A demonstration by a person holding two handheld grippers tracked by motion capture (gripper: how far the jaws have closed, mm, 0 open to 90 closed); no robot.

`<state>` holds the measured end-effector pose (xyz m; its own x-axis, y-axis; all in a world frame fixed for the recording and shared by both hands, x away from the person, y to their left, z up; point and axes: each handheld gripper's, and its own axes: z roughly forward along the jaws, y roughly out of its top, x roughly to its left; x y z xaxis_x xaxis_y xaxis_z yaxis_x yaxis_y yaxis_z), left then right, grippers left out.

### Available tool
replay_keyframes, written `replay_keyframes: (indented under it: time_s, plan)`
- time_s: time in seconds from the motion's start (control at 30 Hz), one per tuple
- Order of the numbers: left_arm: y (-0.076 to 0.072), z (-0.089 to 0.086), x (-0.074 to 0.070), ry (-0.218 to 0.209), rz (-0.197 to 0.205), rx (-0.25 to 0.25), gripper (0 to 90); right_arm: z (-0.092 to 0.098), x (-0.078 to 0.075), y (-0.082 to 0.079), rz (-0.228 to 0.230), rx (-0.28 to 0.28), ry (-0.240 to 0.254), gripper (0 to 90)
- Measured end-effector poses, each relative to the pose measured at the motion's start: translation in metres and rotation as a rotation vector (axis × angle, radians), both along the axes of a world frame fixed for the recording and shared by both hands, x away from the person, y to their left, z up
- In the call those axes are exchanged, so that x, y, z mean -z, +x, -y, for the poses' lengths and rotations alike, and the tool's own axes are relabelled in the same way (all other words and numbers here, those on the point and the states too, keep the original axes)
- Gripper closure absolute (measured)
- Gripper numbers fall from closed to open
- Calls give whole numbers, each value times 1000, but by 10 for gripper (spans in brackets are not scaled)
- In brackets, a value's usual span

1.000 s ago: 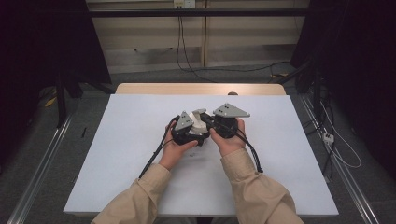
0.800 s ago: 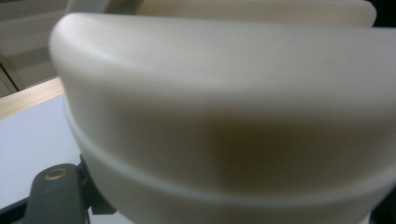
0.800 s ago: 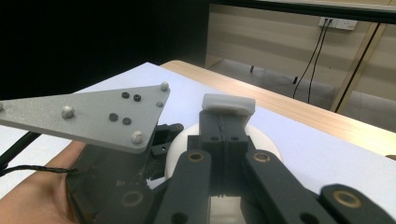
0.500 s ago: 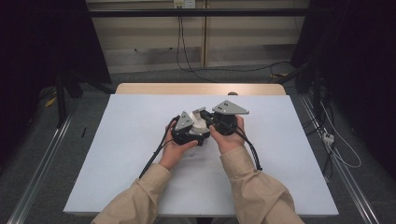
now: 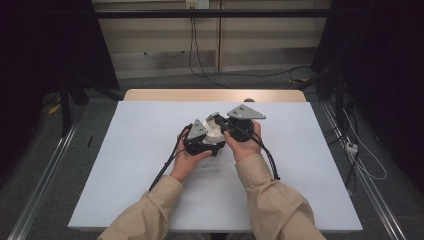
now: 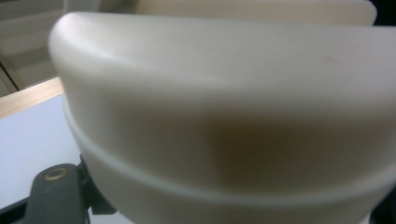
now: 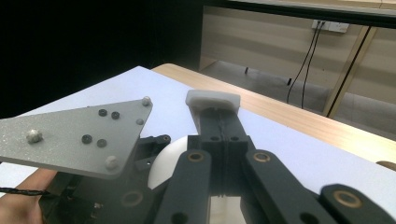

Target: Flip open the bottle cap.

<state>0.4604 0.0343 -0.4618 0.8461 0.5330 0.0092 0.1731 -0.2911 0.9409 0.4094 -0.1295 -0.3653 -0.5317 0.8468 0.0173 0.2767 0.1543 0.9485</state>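
Note:
Both of the person's hands hold the grippers close together at the middle of the white table (image 5: pixel 135 150). A cream-white bowl (image 5: pixel 215 128) sits at the front of my left gripper (image 5: pixel 212 134). In the left gripper view the bowl (image 6: pixel 224 116) is pressed up close and hides the jaws; only a black link (image 6: pixel 55 196) shows. My right gripper (image 7: pixel 213 100) is shut, its white pads together with nothing between them. It lies just right of the bowl (image 7: pixel 163 164), under its grey plate (image 5: pixel 246 112). The left gripper's grey plate (image 7: pixel 77 135) is beside it.
The table's far edge is a wooden strip (image 5: pixel 215 95). Cables (image 5: pixel 250 75) run over the floor behind it, and metal rails (image 5: pixel 40 180) flank the table. A black cable (image 5: pixel 165 170) trails from the left gripper toward the person.

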Motion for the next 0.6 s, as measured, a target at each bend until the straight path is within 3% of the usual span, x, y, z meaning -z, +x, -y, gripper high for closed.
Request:
replay_keyframes:
  time_s: [0.6]
  plan:
    - [0,0,0,-1,-1,-2,188,-4,-3,9,0,5,-13,900]
